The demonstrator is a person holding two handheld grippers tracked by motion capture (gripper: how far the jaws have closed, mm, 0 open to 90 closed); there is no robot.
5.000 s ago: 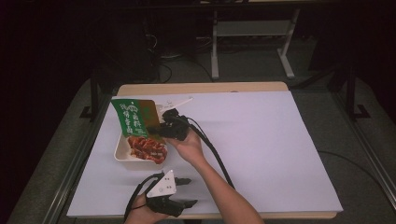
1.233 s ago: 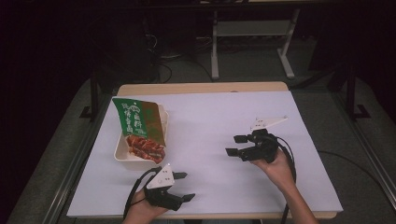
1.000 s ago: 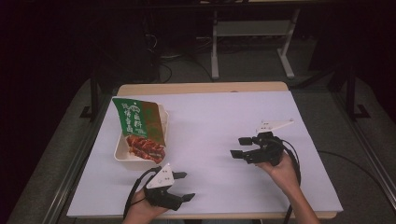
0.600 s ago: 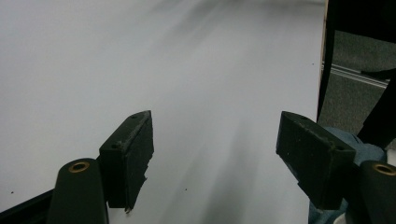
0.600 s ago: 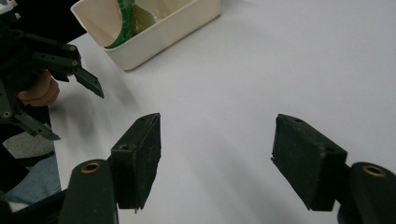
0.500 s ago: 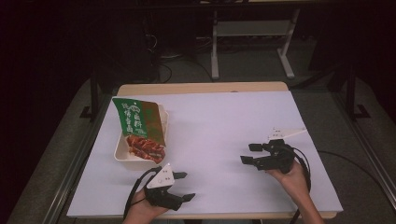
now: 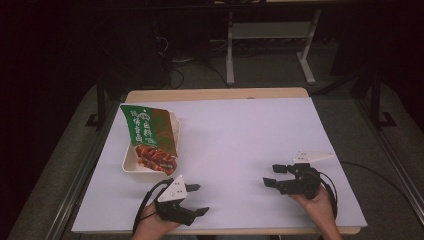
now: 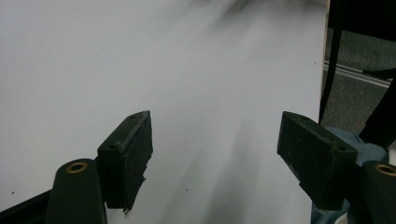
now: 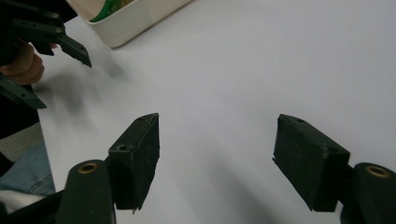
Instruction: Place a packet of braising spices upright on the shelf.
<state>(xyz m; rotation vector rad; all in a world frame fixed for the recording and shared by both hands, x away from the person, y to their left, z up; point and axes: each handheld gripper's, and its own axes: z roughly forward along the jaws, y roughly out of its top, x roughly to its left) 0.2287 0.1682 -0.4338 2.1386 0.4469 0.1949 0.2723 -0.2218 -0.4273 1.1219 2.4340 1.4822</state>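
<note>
Both tools rest empty near the high view's bottom edge: the left gripper (image 7: 199, 199) at lower left, the right gripper (image 7: 274, 175) at lower right, jaws spread wide. The green snack bag (image 7: 148, 131) lies in a cream tray (image 7: 129, 162) at middle left (lettering illegible). The right gripper view catches just a tray corner, cropped at upper left.

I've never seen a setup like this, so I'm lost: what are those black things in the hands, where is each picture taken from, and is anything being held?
A person sits at a white table holding hand-operated tongs, one per hand. The high view looks down from above: the left tongs and right tongs hover near the table's near edge. The other two pictures come from cameras riding on each tool, looking along its black jaws, which stand apart with nothing between them. At the table's left lies a cream tray with a green packet and reddish food in it.
</note>
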